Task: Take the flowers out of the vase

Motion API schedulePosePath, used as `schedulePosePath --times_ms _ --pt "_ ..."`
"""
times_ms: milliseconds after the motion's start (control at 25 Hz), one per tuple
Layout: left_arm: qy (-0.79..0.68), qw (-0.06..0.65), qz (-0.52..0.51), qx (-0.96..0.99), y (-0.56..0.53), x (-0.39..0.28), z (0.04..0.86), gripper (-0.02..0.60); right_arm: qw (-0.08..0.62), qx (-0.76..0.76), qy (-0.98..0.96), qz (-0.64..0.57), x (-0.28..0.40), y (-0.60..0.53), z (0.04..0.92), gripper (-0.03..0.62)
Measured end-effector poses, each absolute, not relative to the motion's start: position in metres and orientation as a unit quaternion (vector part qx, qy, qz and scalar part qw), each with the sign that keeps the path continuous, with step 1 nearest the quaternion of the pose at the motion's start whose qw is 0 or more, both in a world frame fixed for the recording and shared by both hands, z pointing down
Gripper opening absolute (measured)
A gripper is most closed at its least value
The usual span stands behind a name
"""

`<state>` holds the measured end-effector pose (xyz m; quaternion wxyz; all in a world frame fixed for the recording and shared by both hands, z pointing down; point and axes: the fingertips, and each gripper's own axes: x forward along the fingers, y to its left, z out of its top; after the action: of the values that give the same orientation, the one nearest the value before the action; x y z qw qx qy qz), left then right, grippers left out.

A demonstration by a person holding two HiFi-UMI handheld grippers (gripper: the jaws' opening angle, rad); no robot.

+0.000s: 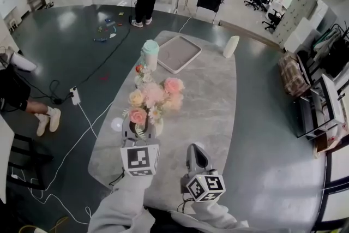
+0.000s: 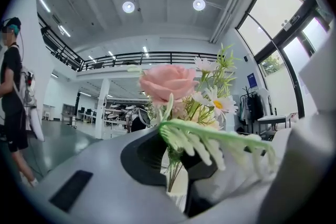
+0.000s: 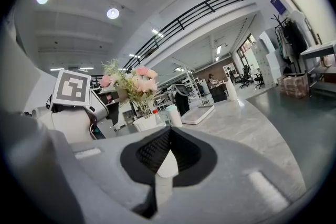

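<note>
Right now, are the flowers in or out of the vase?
In. The right gripper view shows the flowers with stems in the white vase; the left gripper is shut on them.

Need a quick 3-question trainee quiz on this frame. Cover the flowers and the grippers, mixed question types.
1. Multiple choice: what is the left gripper shut on?
A) a bottle cap
B) the flowers
C) a power cable

2. True or false: the flowers lie flat inside the tray.

3. Short answer: in the head view, which gripper is nearer the flowers?

Key:
1. B.
2. False. The flowers stand upright on the table, on the person's side of the tray.
3. The left gripper. The right gripper stays off to the side, clear of them.
</note>
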<state>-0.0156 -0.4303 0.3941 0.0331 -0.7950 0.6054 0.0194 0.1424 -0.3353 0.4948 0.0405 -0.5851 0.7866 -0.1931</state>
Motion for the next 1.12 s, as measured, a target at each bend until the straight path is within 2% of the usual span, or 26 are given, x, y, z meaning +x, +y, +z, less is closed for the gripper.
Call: schedulePosePath --times_ms 560,1120 --pt "0.582 0.061 0.055 -0.809 -0.418 0.004 0.321 0.037 0.055 -0.583 0.792 -0.171 0.146 -0.318 0.449 0.000" --pt "0.561 0.061 0.083 -0.822 -0.367 -0.002 0.271 0.037 0.068 -0.584 0.794 -0.153 0.130 -0.288 0.404 0.000"
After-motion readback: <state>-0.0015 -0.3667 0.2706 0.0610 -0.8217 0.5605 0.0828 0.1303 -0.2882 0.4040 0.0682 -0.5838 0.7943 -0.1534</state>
